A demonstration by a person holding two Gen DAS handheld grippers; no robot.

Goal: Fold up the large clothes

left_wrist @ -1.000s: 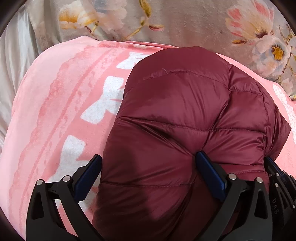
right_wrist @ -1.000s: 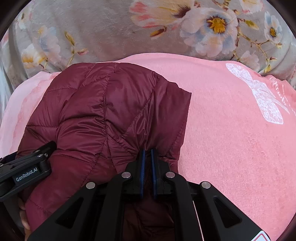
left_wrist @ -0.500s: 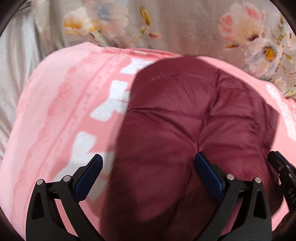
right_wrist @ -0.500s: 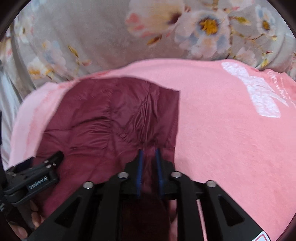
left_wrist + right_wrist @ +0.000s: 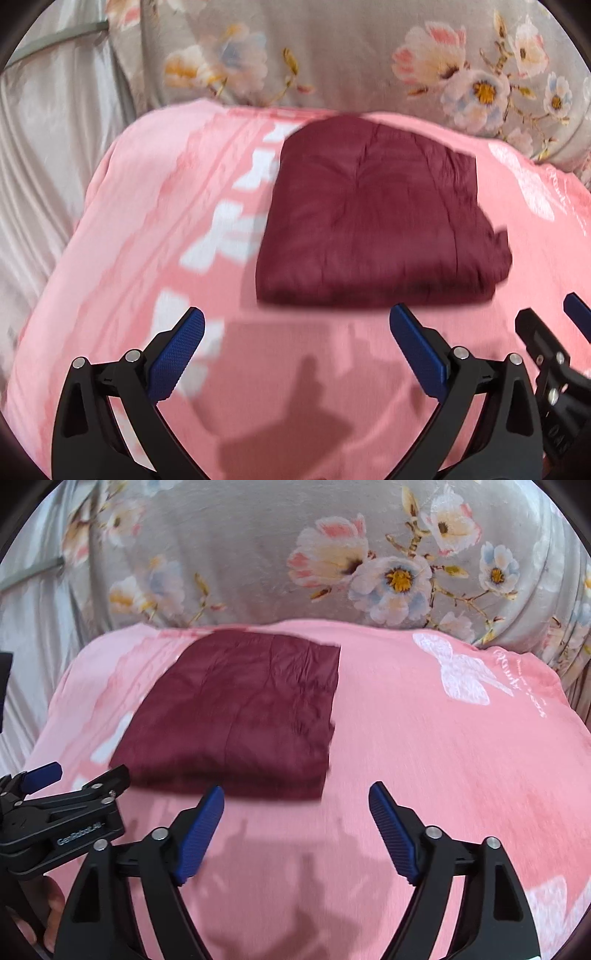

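Note:
A dark red quilted jacket lies folded into a flat rectangle on the pink blanket; it also shows in the right wrist view. My left gripper is open and empty, held back from the jacket's near edge. My right gripper is open and empty, also just short of the near edge, toward the jacket's right side. Each gripper shows at the edge of the other's view, the right one and the left one.
The pink blanket with white bow prints covers the surface. A grey floral fabric rises behind it. Pale silky cloth lies at the left. Gripper shadows fall on the blanket in front.
The right gripper let go of the jacket and opened. Both grippers pulled back toward me, off the jacket, which now lies flat and folded on the blanket.

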